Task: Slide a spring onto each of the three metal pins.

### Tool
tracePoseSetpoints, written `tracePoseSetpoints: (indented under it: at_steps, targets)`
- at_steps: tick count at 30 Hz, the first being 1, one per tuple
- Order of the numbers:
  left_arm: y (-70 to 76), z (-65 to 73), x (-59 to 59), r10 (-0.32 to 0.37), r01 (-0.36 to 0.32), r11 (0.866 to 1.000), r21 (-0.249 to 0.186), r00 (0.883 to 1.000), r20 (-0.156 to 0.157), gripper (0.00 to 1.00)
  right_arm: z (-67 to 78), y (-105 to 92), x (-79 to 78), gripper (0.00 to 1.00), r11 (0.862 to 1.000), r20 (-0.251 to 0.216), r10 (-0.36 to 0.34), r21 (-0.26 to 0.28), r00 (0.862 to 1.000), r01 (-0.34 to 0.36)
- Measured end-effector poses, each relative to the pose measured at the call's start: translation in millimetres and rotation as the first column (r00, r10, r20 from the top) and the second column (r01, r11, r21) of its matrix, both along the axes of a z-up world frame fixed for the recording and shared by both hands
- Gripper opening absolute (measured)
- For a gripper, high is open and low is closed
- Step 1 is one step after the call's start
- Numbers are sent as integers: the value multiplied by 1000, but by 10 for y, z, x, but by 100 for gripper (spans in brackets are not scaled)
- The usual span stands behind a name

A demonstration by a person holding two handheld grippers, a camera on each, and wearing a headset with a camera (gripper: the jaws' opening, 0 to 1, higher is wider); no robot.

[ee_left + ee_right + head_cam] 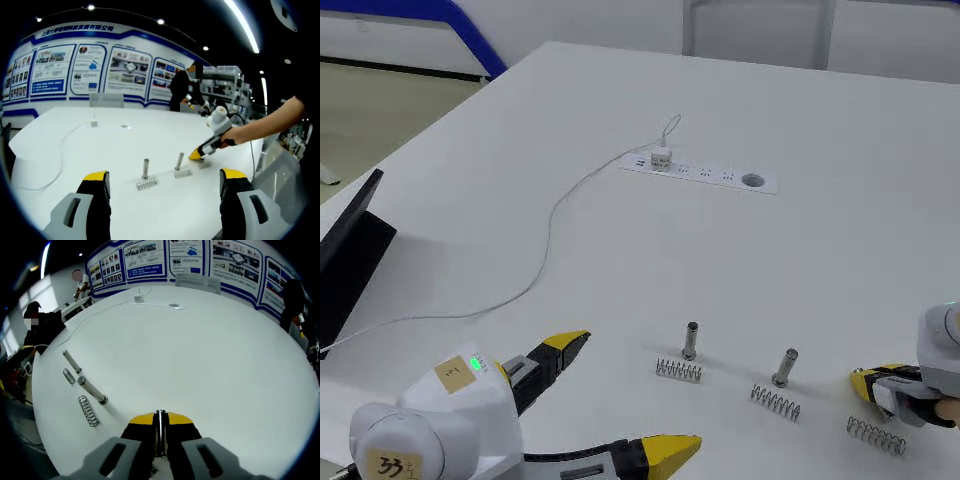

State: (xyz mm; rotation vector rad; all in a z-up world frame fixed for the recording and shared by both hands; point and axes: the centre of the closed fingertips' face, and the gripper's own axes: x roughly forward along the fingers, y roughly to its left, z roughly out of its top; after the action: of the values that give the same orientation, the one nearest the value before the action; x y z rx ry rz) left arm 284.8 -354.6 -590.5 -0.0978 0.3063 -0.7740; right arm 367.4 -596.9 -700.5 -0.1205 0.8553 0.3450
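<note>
Two metal pins stand upright on the white table, one (691, 340) left of the other (786, 367). A spring lies in front of each: the left spring (679, 370) and the middle spring (776, 402). A third spring (876, 436) lies further right, just below my right gripper (868, 383). In the right gripper view my right gripper (160, 416) is shut on a thin metal pin (160, 432) held between its yellow tips. My left gripper (620, 398) stands open at the near left, with nothing in it. In its own view the two pins (145, 169) (179, 161) stand ahead of the left gripper (165, 176).
A white power strip (700, 172) with a plug and a long white cable (548, 240) lies further back on the table. A dark screen (345, 250) stands at the left edge. People stand beyond the table in the gripper views.
</note>
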Motion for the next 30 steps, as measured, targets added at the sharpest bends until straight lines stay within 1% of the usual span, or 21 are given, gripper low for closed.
tracePoseSetpoints:
  at_steps: [3,9,11,13,14,16,18,19,30]
  targets:
    - [-2,-5,-4,-2,2,1000,-1,1000,-3,92,36,0,-8,8,1000,8,-5,7,1000,5]
    - [-21,-6,-19,-17,17,1000,9,1000,2,92,91,-11,-34,8,1000,24,-21,23,1000,20]
    - [-28,1,-24,-19,19,1000,6,1000,4,92,84,-19,-27,8,999,25,-26,29,999,26]
    - [-40,24,-26,-21,21,1000,-11,1000,7,92,91,-22,-38,8,999,26,-29,32,999,28]
    - [-43,29,-26,-22,22,1000,-10,1000,9,93,102,-23,-48,8,999,29,-30,34,999,29]
    - [-44,13,-32,-26,26,1000,4,1000,9,93,121,-24,-61,8,999,35,-28,35,999,27]
    - [-52,14,-36,-30,30,1000,4,1000,8,93,147,-21,-73,8,999,41,-25,37,999,24]
    - [-52,21,-34,-29,29,1000,5,999,13,93,158,-22,-76,8,999,45,-24,38,999,22]
    - [-56,15,-37,-34,34,999,15,999,16,93,218,-54,-65,8,999,70,-28,48,997,25]
